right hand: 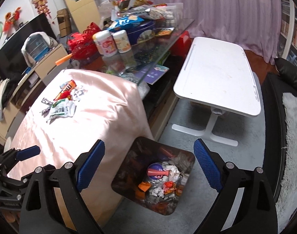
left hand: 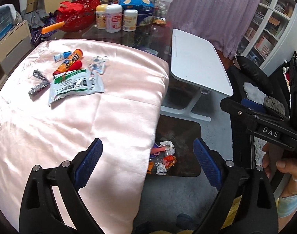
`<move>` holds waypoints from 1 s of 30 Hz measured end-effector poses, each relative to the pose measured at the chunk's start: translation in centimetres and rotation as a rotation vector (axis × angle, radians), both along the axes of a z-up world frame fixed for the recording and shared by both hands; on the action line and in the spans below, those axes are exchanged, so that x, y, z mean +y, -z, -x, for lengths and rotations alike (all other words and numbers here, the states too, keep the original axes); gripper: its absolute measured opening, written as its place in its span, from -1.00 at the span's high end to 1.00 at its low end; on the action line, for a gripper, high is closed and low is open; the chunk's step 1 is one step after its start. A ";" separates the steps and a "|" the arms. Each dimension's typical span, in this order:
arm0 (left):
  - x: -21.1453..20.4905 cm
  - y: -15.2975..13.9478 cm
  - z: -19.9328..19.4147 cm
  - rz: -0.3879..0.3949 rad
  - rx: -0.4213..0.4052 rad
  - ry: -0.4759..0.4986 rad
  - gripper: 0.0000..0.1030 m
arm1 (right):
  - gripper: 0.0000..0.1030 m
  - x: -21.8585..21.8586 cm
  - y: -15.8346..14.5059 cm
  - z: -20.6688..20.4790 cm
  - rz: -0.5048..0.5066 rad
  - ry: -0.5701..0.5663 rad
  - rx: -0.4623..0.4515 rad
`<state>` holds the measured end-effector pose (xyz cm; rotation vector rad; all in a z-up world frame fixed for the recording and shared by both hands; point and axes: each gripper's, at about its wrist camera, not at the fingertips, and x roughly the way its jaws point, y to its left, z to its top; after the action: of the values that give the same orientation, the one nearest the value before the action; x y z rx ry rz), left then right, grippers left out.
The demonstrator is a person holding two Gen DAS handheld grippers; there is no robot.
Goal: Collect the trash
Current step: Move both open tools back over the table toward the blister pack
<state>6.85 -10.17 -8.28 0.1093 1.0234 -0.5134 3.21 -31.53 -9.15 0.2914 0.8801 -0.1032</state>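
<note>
place: home living room | signs: purple curtain [right hand: 226, 5]; bookshelf [left hand: 269, 21]; cluttered glass table [right hand: 148, 52]; television [right hand: 19, 42]

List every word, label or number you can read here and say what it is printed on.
"DAS": white letters on the black body of the right tool.
Orange candy tube: large letters, not readable.
White and green wrapper: print too blurred.
White jars: labels too small.
</note>
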 end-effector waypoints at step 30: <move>14.8 0.8 -13.7 -0.020 -0.088 -0.272 -0.60 | -0.48 13.0 2.2 -16.6 -0.025 -0.199 0.000</move>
<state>20.53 4.65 -9.11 0.0093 0.9401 -0.2492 19.86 -18.50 -11.30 0.2257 0.9064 0.0928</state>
